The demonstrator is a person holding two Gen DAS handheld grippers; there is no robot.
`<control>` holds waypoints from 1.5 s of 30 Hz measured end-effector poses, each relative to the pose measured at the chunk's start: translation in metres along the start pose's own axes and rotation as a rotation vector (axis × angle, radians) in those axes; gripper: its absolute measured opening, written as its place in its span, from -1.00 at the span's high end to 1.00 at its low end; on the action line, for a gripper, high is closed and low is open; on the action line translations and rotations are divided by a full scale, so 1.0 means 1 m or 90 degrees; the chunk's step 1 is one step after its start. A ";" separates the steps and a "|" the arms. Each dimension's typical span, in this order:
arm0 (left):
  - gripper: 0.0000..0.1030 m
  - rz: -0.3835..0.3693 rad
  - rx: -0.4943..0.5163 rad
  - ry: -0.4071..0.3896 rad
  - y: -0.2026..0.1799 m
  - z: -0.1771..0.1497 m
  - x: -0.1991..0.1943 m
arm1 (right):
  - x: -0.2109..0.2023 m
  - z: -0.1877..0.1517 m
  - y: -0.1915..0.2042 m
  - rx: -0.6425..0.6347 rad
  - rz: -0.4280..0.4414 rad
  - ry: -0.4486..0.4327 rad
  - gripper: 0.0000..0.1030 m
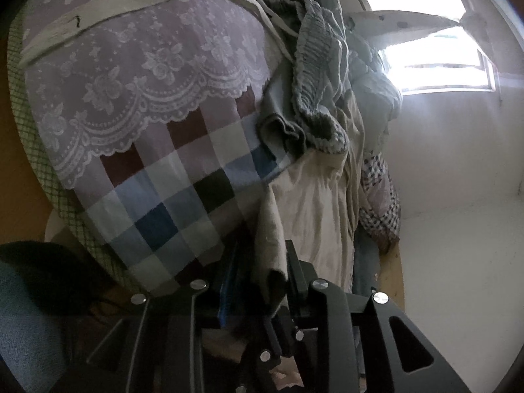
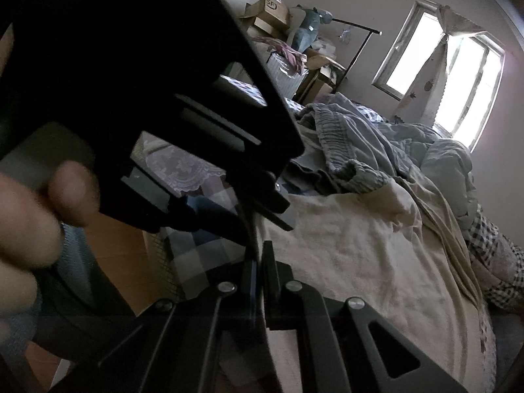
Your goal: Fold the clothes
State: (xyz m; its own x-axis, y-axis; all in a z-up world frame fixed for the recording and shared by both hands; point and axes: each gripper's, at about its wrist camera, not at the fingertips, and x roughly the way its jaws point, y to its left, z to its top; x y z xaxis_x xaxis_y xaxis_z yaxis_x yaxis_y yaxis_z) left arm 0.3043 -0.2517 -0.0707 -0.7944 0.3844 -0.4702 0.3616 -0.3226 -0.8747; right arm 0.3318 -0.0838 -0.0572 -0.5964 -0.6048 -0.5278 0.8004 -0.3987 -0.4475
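A cream cloth (image 1: 314, 203) lies spread over the bed and reaches its near edge (image 2: 344, 262). One fold of it hangs between the fingers of my left gripper (image 1: 262, 249). A dark gap shows beside the fold, so the jaws stand open around it. In the right wrist view the left gripper (image 2: 278, 209) is a big dark shape held by a hand (image 2: 65, 193). My right gripper (image 2: 260, 245) is shut at the cloth's left edge, which seems pinched between its tips. A grey-blue garment (image 1: 314, 65) with an elastic waistband lies crumpled further back (image 2: 344, 140).
The bed carries a checked sheet (image 1: 157, 203) under a lace cover (image 1: 131, 75), with a rumpled blue quilt (image 2: 435, 157) toward the window (image 2: 465, 82). Cardboard boxes (image 2: 268, 9), a laundry basket (image 2: 285, 72) and a clothes rail (image 2: 357, 29) stand against the far wall. Orange floor (image 2: 111, 239) lies left of the bed.
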 end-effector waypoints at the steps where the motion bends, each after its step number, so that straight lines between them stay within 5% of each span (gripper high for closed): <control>1: 0.48 0.000 0.002 -0.002 0.000 0.000 0.000 | 0.000 0.000 0.000 0.000 -0.001 0.000 0.98; 3: 0.89 0.003 0.015 -0.004 -0.003 0.000 0.000 | 0.000 0.000 0.001 -0.002 -0.002 -0.001 0.98; 8: 0.97 -0.008 0.045 -0.008 -0.017 0.000 -0.005 | -0.003 -0.003 0.004 -0.009 -0.024 -0.001 0.93; 12: 0.98 -0.045 0.060 -0.014 -0.030 0.004 -0.016 | -0.008 -0.008 0.006 -0.018 -0.058 -0.010 0.16; 24: 0.98 -0.076 0.066 -0.004 -0.057 0.000 -0.026 | -0.024 -0.023 -0.013 -0.071 -0.195 -0.014 0.15; 45: 0.98 -0.103 0.089 -0.031 -0.134 0.012 -0.034 | -0.073 -0.129 -0.118 -0.036 -0.322 0.157 0.15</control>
State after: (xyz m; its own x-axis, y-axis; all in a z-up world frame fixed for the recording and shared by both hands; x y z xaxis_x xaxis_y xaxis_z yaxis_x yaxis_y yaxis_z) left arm 0.2773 -0.2322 0.0640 -0.8608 0.3995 -0.3153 0.1588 -0.3778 -0.9122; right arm 0.2732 0.0966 -0.0593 -0.9064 -0.1666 -0.3881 0.4115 -0.5551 -0.7229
